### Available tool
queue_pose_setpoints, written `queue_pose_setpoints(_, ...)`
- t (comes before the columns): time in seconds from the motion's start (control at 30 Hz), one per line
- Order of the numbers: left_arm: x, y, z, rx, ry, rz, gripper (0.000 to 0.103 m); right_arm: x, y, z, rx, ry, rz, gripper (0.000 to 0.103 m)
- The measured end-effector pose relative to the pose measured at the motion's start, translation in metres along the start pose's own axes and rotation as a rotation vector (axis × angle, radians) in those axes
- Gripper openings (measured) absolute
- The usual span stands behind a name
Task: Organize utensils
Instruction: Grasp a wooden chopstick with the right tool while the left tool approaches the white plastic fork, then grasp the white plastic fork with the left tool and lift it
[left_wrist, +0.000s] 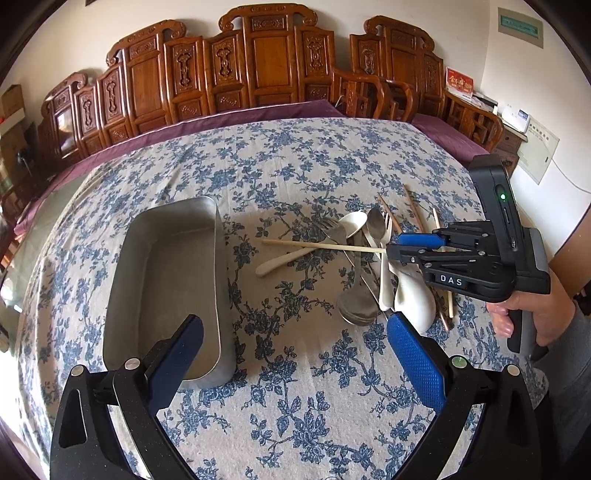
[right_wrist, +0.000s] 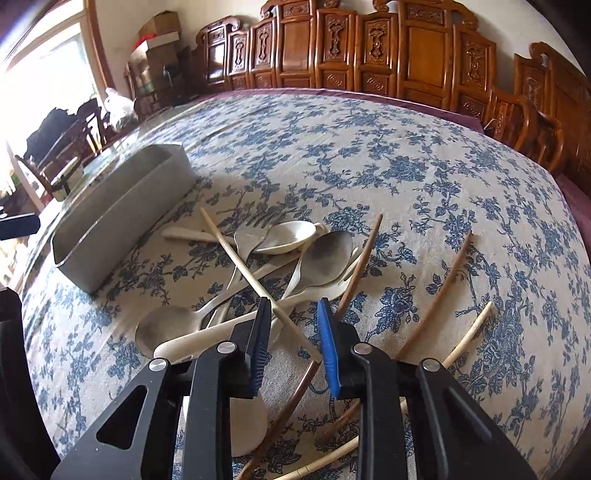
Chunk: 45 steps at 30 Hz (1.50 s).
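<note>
Jaws of the right gripper (right_wrist: 293, 306) stand narrowly parted over the utensil pile (left_wrist: 354, 258), a pale chopstick (right_wrist: 258, 284) between the pads; whether they pinch it, I can't tell. Left gripper (left_wrist: 295, 328) gapes wide, empty, beside the metal tray (left_wrist: 166, 277) left of the pile.

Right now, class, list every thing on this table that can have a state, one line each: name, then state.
metal tray: upright, nothing inside.
utensil pile: loose and crossed on the tablecloth, outside the tray.
pale chopstick: between the right gripper's pads, grip not clear.
left gripper: open, holding nothing.
right gripper: part closed around the chopstick.
</note>
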<state>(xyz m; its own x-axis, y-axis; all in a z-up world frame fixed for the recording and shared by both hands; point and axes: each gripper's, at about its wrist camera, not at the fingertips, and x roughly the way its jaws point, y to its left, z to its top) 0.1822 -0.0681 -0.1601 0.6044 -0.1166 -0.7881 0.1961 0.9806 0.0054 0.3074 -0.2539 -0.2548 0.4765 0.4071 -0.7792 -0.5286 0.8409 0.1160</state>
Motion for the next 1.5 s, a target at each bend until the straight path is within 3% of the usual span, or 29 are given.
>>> queue_pose_setpoints(0.23,0.009,-0.009,-0.001,0.017,0.012,0.003,0.096,0.001,0.015,-0.002,-0.087,0.042,0.034,0.018)
queue_pose_setpoints(0.5,0.017,-0.020,-0.002,0.036,0.029,0.014,0.096,-0.005,0.016,-0.006,-0.100,0.052,0.082,0.007)
queue_pose_setpoints(0.7,0.025,-0.032,0.002,0.054,0.034,0.004,0.096,-0.028,0.014,-0.007,-0.084,0.011,0.139,0.006)
queue_pose_setpoints(0.9,0.042,-0.045,0.008,0.068,0.054,-0.026,0.093,-0.062,-0.008,-0.005,-0.020,-0.066,0.101,0.006)
queue_pose_setpoints(1.1,0.067,-0.062,0.021,0.090,0.081,-0.085,0.078,-0.085,-0.040,-0.008,0.056,-0.116,0.039,0.006)
queue_pose_setpoints(1.27,0.093,-0.071,0.029,0.093,0.132,-0.153,0.054,-0.076,-0.053,-0.014,0.083,-0.086,-0.001,0.006)
queue_pose_setpoints(1.37,0.105,-0.074,0.032,0.089,0.162,-0.176,0.031,-0.071,-0.054,-0.014,0.081,-0.072,-0.015,0.006)
queue_pose_setpoints(1.5,0.115,-0.076,0.037,0.086,0.185,-0.187,0.022,-0.069,-0.055,-0.012,0.084,-0.075,-0.014,0.006)
